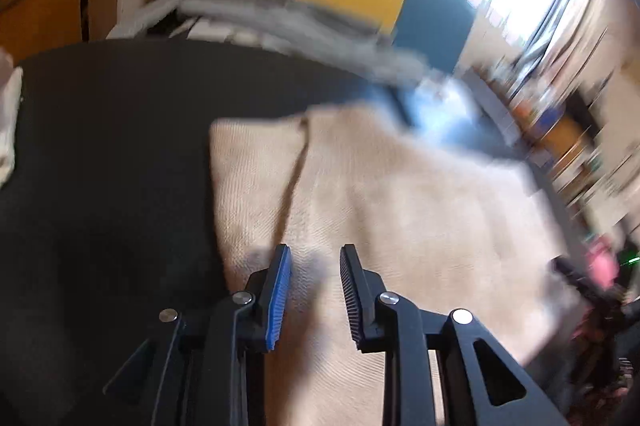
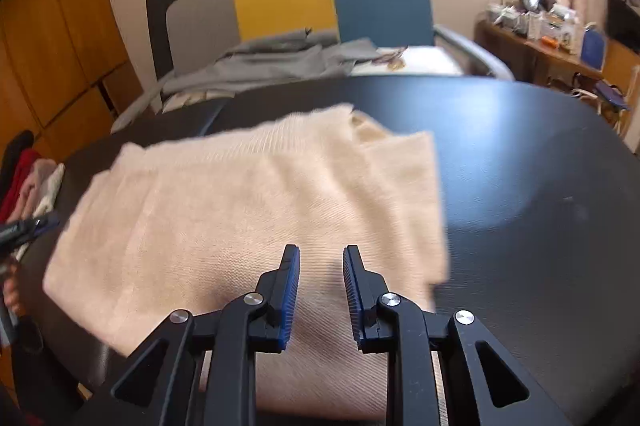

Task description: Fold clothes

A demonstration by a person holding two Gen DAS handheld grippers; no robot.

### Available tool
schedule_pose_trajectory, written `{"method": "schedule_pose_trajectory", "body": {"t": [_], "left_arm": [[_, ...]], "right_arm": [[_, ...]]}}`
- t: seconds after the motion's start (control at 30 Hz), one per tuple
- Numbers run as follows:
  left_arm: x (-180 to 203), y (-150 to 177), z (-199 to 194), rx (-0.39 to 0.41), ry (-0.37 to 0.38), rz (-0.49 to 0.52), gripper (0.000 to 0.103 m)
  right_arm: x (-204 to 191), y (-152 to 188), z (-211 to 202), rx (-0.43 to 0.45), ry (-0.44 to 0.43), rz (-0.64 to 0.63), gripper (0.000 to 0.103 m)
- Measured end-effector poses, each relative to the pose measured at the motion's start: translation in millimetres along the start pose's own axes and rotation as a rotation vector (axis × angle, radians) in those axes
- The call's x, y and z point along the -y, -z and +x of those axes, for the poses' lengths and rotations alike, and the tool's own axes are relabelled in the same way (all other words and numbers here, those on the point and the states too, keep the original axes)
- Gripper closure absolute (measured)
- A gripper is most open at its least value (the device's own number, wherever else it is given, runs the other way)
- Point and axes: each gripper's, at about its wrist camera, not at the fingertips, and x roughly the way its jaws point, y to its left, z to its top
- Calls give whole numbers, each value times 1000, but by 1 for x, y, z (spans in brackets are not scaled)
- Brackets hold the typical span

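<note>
Dark counter (image 2: pixel 520 162) carries a folded cream sweater (image 2: pixel 248 210); above its near edge, left tool (image 1: pixel 314 254) and right tool (image 2: pixel 320 252) stand narrowly parted, empty. Press the layers flat before regripping.

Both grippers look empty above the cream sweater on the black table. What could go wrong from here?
1. The cream sweater lies folded near the black table front edge; a clumsy regrip could drag it off.
2. With the left gripper and right gripper open and holding nothing, the loose top layer may unfold.
</note>
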Motion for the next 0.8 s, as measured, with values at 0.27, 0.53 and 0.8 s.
{"method": "schedule_pose_trajectory", "body": {"t": [0.27,0.53,0.8], "left_arm": [[11,12,4,63,-90,22,76],[21,14,-4,74,-123,80,97],[13,16,-14,98,-209,103,97]], "right_arm": [[-5,31,10,107,34,-39,75],[-8,30,12,114,39,-38,75],[-8,31,11,115,41,-40,75]]}}
